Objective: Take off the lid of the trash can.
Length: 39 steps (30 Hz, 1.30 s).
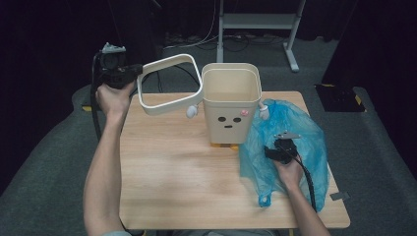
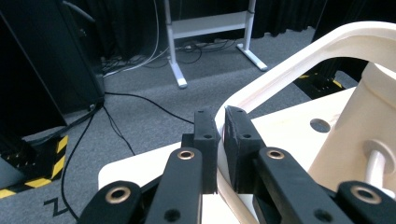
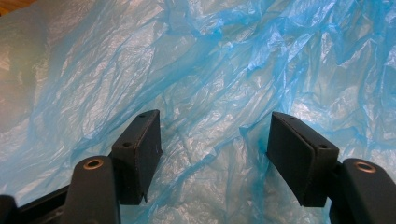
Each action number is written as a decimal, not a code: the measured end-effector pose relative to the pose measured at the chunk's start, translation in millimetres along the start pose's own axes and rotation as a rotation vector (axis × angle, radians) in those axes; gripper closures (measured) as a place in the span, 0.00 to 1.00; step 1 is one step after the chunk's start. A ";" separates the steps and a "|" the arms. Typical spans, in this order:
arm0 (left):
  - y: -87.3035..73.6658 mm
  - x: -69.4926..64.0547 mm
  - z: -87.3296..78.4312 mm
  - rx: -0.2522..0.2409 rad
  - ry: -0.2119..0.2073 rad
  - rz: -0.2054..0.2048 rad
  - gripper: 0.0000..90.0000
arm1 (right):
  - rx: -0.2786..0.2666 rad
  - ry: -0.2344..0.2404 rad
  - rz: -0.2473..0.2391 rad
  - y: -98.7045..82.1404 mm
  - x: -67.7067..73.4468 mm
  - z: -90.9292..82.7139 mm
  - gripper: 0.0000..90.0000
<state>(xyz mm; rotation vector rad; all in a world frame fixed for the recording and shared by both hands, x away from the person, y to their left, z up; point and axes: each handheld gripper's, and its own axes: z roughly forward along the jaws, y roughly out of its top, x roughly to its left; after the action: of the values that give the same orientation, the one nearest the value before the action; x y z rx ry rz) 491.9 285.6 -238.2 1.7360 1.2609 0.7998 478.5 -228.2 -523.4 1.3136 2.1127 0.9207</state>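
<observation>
Bin ring (image 2: 299, 60) clamped — far edge cut off, top right

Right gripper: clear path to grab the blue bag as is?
Probably yes. The right gripper hangs directly over the blue bag with its jaws wide open and crumpled plastic right below them. Nothing lies between. The left gripper is busy off to the side, clamped on the bin's rim frame.

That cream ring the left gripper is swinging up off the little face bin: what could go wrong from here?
The left gripper pinches only the ring's thin edge, so it could slip out and drop. The bin stands unheld and might tip. The right gripper, jaws open over the blue bag, may snag the thin plastic.
</observation>
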 end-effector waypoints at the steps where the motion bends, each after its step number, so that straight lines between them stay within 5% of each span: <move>1: -1.3 0.5 -1.2 -0.008 0.004 0.006 0.93 | 0.000 -0.001 0.000 0.0 0.1 0.0 0.39; 39: -59.5 23.9 3.2 0.055 0.052 -0.033 0.93 | -0.003 -0.007 -0.008 0.1 0.6 0.1 0.38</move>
<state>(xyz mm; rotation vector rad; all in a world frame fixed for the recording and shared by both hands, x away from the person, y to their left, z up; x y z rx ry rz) 476.1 316.9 -292.1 1.7431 1.3550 0.8025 478.4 -227.7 -523.4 1.3040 2.1093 0.9148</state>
